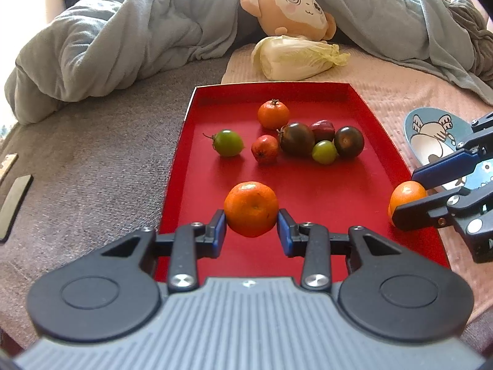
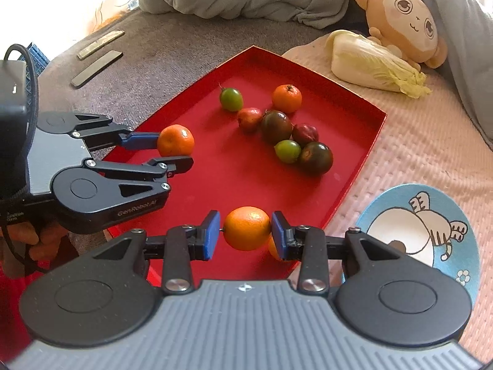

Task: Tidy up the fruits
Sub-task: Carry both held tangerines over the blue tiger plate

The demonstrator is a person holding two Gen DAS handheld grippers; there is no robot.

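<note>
My left gripper [image 1: 251, 226] is shut on a tangerine [image 1: 251, 208], held over the near end of the red tray [image 1: 308, 191]. The right gripper [image 1: 405, 194] comes in from the right edge of that view, shut on an orange [image 1: 407, 194]. In the right wrist view, the right gripper [image 2: 246, 236] pinches the orange [image 2: 247, 228] over the tray's near corner [image 2: 215, 178], and another orange [image 2: 273, 250] peeks out behind its right finger. The left gripper [image 2: 174, 151] holds its tangerine [image 2: 175, 140] at the tray's left rim. Several small fruits cluster mid-tray: a tangerine [image 1: 273, 114], green ones [image 1: 228, 142] and dark tomatoes [image 1: 296, 139].
A blue plate with a cat drawing [image 2: 416, 231] lies right of the tray on a pink blanket. A napa cabbage [image 1: 292, 58] and a plush monkey [image 1: 289, 10] sit beyond the tray under a grey duvet [image 1: 123, 40]. Two flat bars [image 2: 95, 67] lie on the grey cover at left.
</note>
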